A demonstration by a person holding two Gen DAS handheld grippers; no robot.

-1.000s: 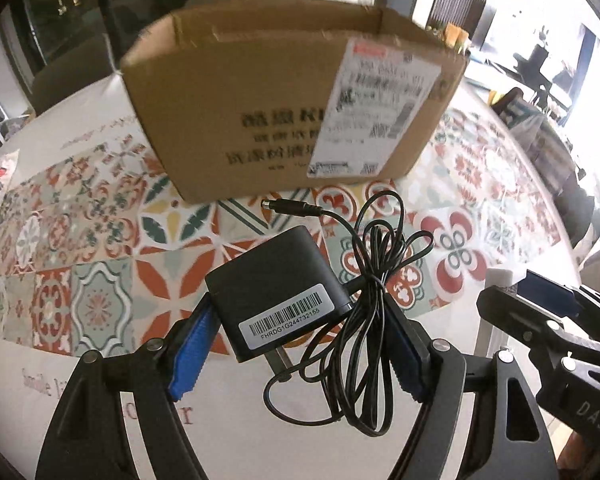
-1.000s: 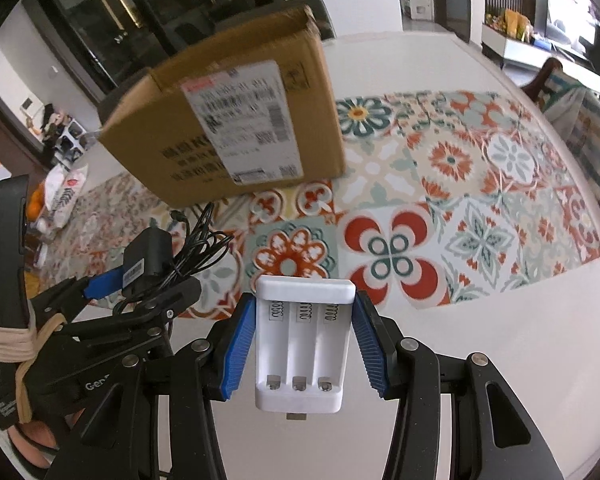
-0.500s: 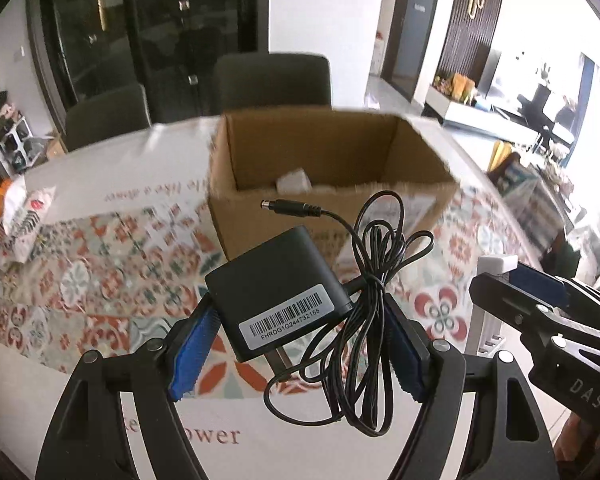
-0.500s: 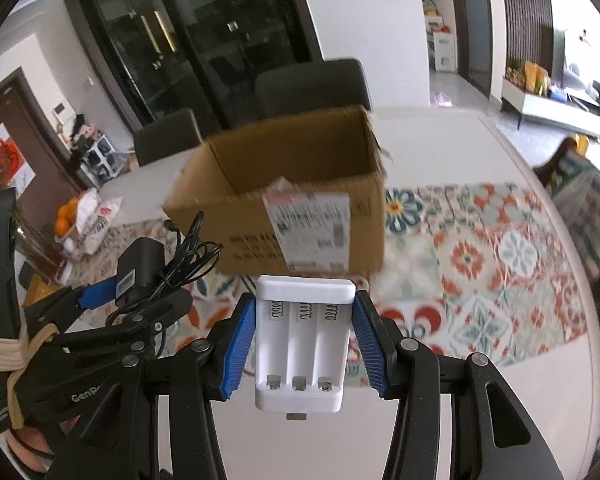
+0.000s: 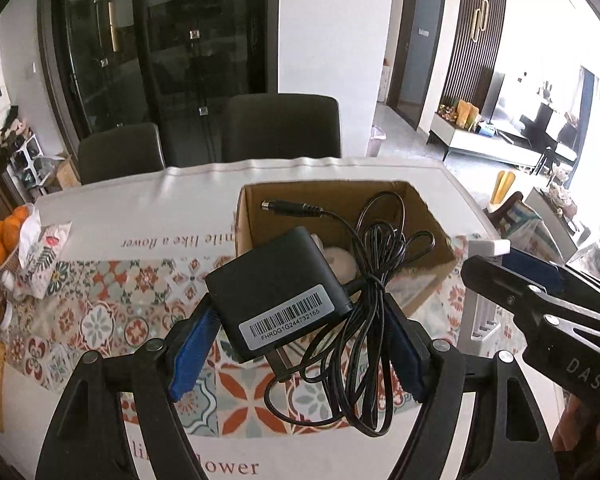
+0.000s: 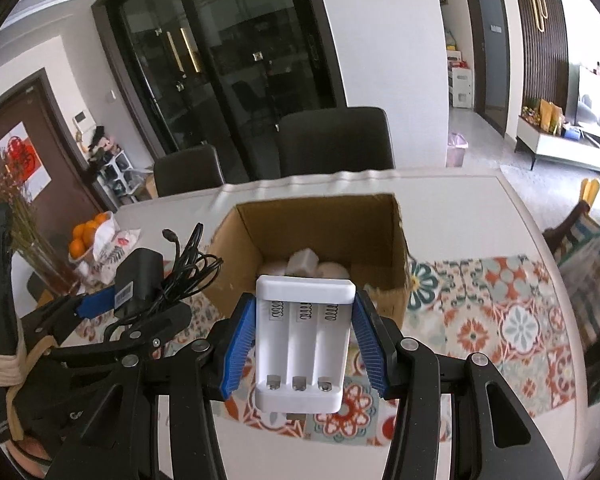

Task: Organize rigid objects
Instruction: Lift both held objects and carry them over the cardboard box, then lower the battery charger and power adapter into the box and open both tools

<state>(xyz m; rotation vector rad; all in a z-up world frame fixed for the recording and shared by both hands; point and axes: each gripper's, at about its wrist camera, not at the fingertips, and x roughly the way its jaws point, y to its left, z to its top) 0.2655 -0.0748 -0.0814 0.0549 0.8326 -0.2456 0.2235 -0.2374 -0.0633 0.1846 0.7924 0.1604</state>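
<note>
Left gripper (image 5: 296,344) jaws clamped on black power adapter (image 5: 278,288); right gripper (image 6: 305,354) jaws clamped on white battery charger (image 6: 304,344), both above open cardboard box (image 6: 396,240) on bench (image 6: 480,412).

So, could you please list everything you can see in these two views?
Power adapter: one, black, cable bundled, held in left gripper.
Battery charger: one, white, three empty slots, held in right gripper.
Cardboard box: one, brown, open, on the table; white items inside.
Tablecloth: one, white with patterned tiles.
Oranges: several, far left of table.
Chairs: two, dark, behind table.
Left gripper: black, blue pads.
Right gripper: black, blue pads.
</note>
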